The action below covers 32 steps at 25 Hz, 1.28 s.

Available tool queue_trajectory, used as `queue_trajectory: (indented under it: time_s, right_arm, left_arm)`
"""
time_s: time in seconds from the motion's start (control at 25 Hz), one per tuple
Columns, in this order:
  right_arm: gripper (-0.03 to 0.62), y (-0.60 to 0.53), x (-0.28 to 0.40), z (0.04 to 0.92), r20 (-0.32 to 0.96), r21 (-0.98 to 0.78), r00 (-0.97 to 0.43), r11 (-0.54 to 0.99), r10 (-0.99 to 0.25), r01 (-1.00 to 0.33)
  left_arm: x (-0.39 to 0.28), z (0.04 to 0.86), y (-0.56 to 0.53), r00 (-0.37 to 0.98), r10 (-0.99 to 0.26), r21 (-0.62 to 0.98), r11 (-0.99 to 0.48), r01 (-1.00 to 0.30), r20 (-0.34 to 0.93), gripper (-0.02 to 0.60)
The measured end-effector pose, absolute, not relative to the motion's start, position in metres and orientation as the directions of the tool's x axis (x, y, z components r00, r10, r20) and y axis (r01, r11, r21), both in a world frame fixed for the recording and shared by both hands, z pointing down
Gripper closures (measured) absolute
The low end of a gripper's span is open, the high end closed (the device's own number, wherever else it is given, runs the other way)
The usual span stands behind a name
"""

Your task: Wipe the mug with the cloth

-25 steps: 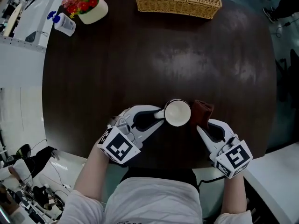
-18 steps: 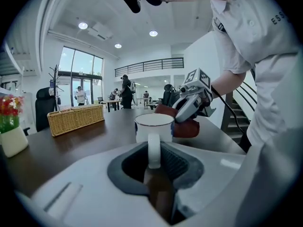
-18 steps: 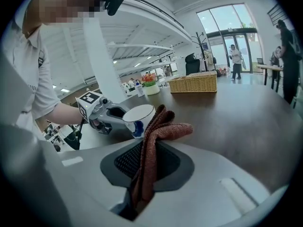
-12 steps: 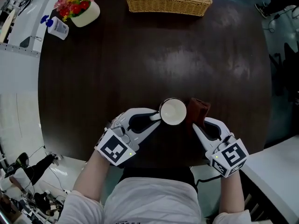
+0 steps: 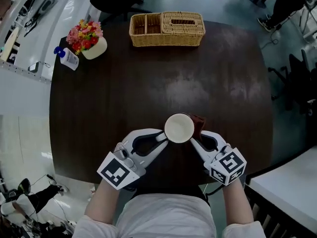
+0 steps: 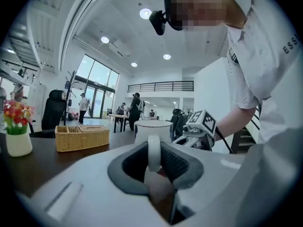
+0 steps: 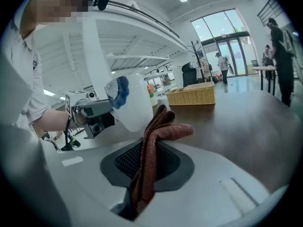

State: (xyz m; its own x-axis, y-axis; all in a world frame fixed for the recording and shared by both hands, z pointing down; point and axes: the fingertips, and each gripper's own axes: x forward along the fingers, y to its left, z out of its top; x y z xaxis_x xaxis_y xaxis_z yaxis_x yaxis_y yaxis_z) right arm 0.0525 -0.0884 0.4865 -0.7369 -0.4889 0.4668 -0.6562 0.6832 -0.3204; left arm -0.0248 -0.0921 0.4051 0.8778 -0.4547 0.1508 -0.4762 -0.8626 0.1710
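The white mug [image 5: 179, 128] is held above the dark round table [image 5: 148, 83], its mouth facing up in the head view. My left gripper [image 5: 161, 136] is shut on the mug's handle [image 6: 153, 151], with the mug body [image 6: 152, 132] just beyond the jaws. My right gripper [image 5: 194, 135] is shut on a folded reddish-brown cloth [image 7: 154, 148], which sticks up from between the jaws. The cloth [image 5: 198, 123] sits right beside the mug's right wall; touching or a small gap, I cannot tell. In the right gripper view the mug [image 7: 130, 103] shows a blue mark on its side.
A wicker basket [image 5: 167, 29] stands at the table's far edge. A white pot of flowers [image 5: 87, 40] and a small bottle with a blue cap [image 5: 68, 58] sit at the far left. A white counter [image 5: 285, 187] lies to the right.
Both grippers have risen with the mug and cloth and moved closer together. The cloth now sits tight beside the mug's right wall. The head view has pulled back.
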Motion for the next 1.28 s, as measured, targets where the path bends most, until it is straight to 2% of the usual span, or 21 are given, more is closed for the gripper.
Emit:
queue_trajectory:
  time_s: [0.2, 0.44, 0.68, 0.96, 1.28]
  right_arm:
    - [0.514, -0.104, 0.034, 0.455, 0.392, -0.277, -0.8, 0.771, -0.454, -0.573]
    - [0.514, -0.107, 0.027, 0.433, 0.293, -0.344, -0.834, 0.762, -0.468, -0.548]
    - [0.514, -0.103, 0.009, 0.431, 0.232, -0.384, -0.871, 0.782, -0.433, -0.491]
    - [0.514, -0.093, -0.003, 0.434, 0.219, -0.415, -0.891, 0.789, -0.398, -0.454]
    - [0.514, -0.081, 0.017, 0.455, 0.285, -0.438, -0.879, 0.764, -0.382, -0.474]
  left_arm:
    - [-0.022, 0.368, -0.099, 0.879, -0.462, 0.148, -0.867, -0.476, 0.122, 0.514]
    - [-0.022, 0.342, -0.1, 0.865, -0.49, 0.123, -0.857, -0.501, 0.106, 0.514]
    - [-0.017, 0.335, -0.096, 0.885, -0.456, 0.147, -0.873, -0.466, 0.097, 0.514]
    - [-0.02, 0.343, -0.099, 0.886, -0.448, 0.148, -0.875, -0.462, 0.118, 0.514]
    - [-0.022, 0.362, -0.096, 0.891, -0.433, 0.143, -0.881, -0.45, 0.136, 0.514]
